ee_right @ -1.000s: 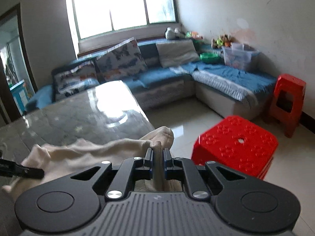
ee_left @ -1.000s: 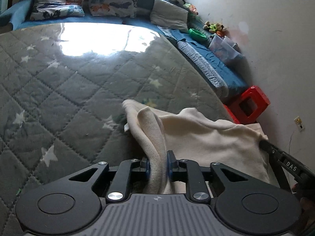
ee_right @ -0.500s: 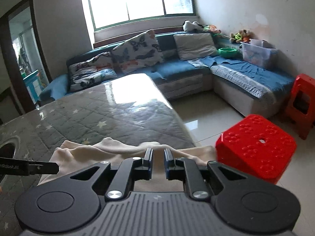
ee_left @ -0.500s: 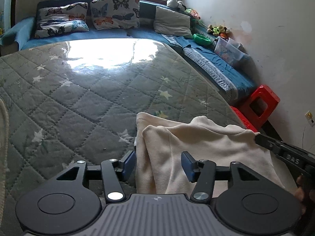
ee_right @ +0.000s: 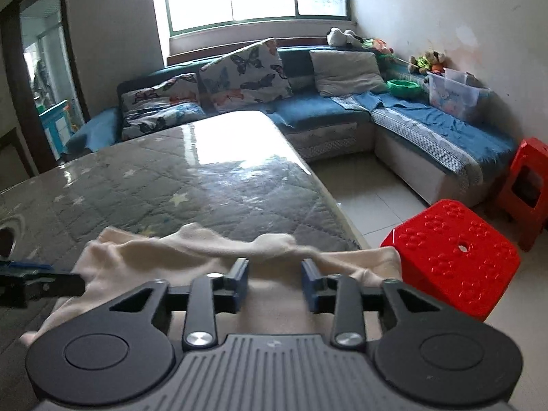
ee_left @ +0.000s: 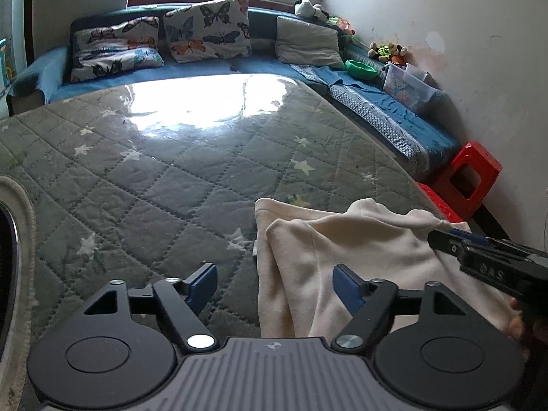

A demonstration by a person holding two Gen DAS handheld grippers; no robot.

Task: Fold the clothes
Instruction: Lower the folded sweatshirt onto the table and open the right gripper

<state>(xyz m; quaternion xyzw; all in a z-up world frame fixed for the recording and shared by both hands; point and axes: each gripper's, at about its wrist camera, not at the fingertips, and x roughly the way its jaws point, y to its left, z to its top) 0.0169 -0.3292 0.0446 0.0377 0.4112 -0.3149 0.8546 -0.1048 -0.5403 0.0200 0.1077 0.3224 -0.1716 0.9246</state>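
Now both grippers stand with jaws apart and grip nothing. Left gripper (ee_left: 274, 282), jaws wide: the cream garment (ee_left: 359, 257) lies on the quilted star-patterned table cover (ee_left: 154, 178) at the near right corner, its folded left edge running away between the fingers, its bulk toward the right finger. Right gripper (ee_right: 274, 282), jaws partly open: the same cloth (ee_right: 212, 250) stretches crosswise beneath and ahead of its fingers, long axis left to right, toward the red stool (ee_right: 455, 257). Neither gripper appears clearly nearer.
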